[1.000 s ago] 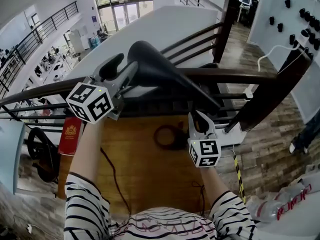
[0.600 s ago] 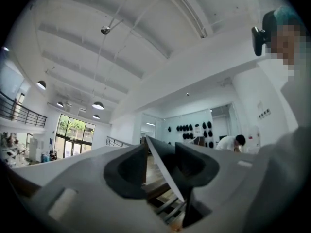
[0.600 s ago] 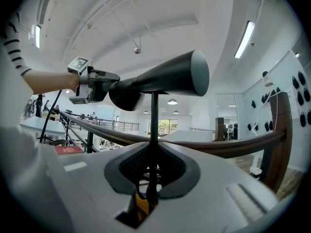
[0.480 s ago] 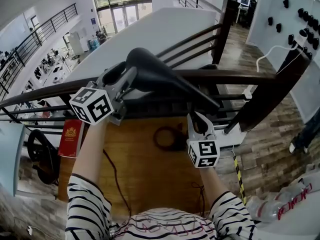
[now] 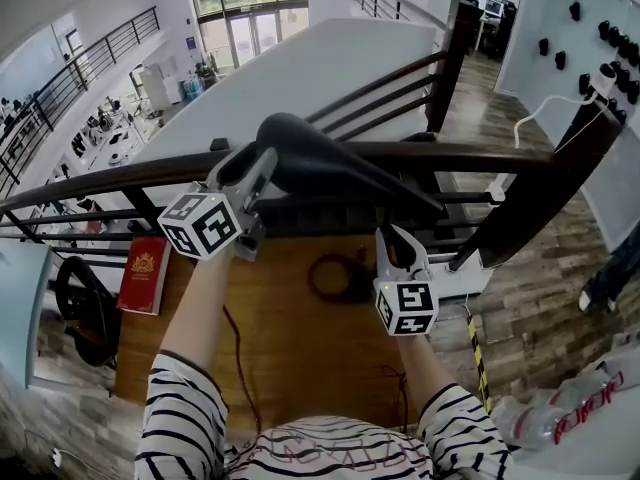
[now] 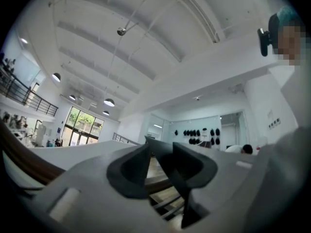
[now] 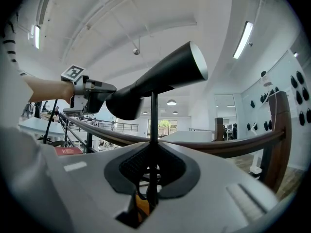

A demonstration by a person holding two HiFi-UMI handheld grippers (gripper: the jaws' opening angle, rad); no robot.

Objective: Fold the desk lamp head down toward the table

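The desk lamp stands near the table's [image 5: 290,368] far edge, its round base [image 5: 336,274] on the wood and its black lamp head [image 5: 330,158] raised high, roughly level, above the railing [image 5: 480,153] beyond that edge. It looks like a light, rigid shell on a thin stem [image 7: 153,115], so the hinge will probably resist more than the weight does. The smooth, tapering head may slip, and the rounded rear end seems the surest hold. The right gripper [image 5: 396,238] is clenched on the stem, steadying the lamp against tipping. The left gripper [image 5: 250,168] sits at the head's rear end, and its jaws have just been closing. A gap is visible between them (I judge the pads not yet pressing). The left gripper view shows only that gap, with ceiling and rail beyond it, and the head cannot be picked out there. The right gripper view shows the head's white face and the left gripper against its rear. Only the head view shows the base and a red book [image 5: 145,273] at the table's left edge.
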